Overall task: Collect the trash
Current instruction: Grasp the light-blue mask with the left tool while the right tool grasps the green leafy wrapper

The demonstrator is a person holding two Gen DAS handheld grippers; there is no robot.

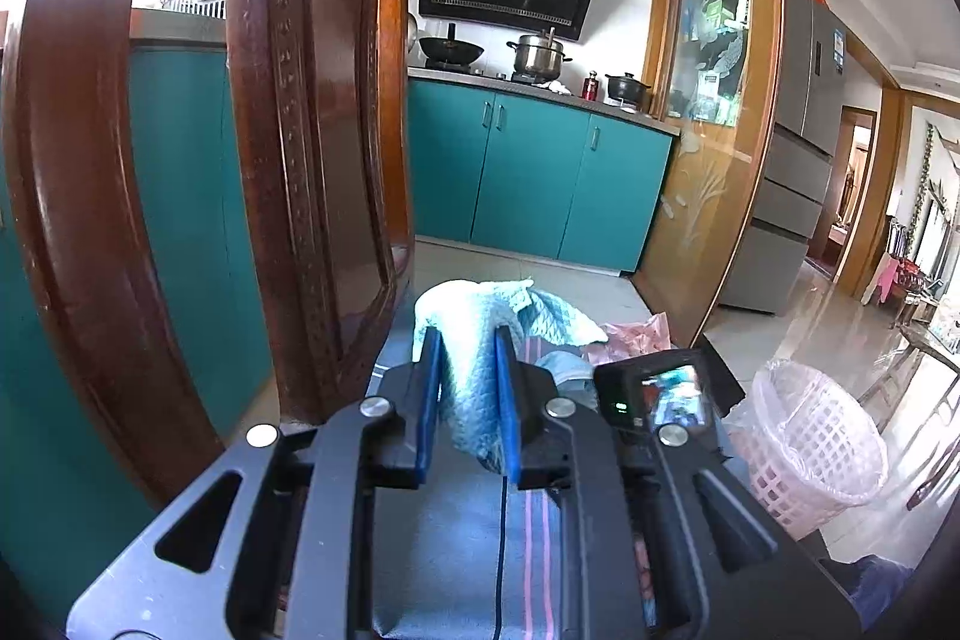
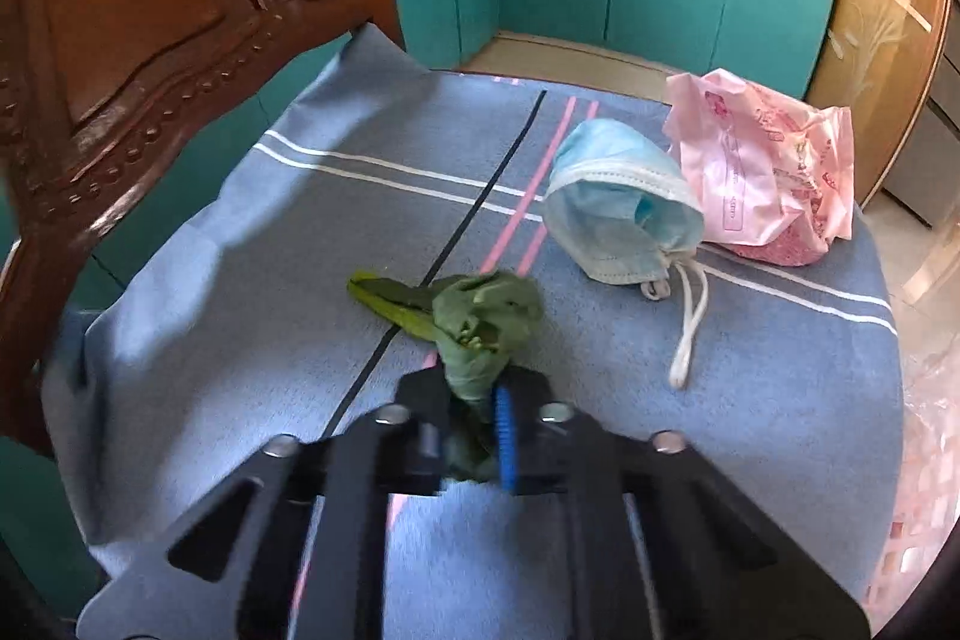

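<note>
My left gripper [image 1: 468, 340] is shut on a crumpled light blue cloth [image 1: 480, 322] and holds it above the chair seat. My right gripper [image 2: 474, 388] is shut on a wilted green leaf [image 2: 480, 316] whose tip rests on the blue striped towel [image 2: 240, 292] that covers the seat. A blue face mask [image 2: 618, 208] and a pink plastic bag [image 2: 762, 160] lie at the towel's far right. The right gripper's camera [image 1: 660, 388] shows in the left wrist view, with the pink bag [image 1: 630, 340] behind it.
A pink mesh waste basket [image 1: 816, 436] lined with clear plastic stands on the floor to the right of the chair. The carved wooden chair back [image 1: 312, 130] rises close on the left. Teal kitchen cabinets [image 1: 540, 172] stand beyond.
</note>
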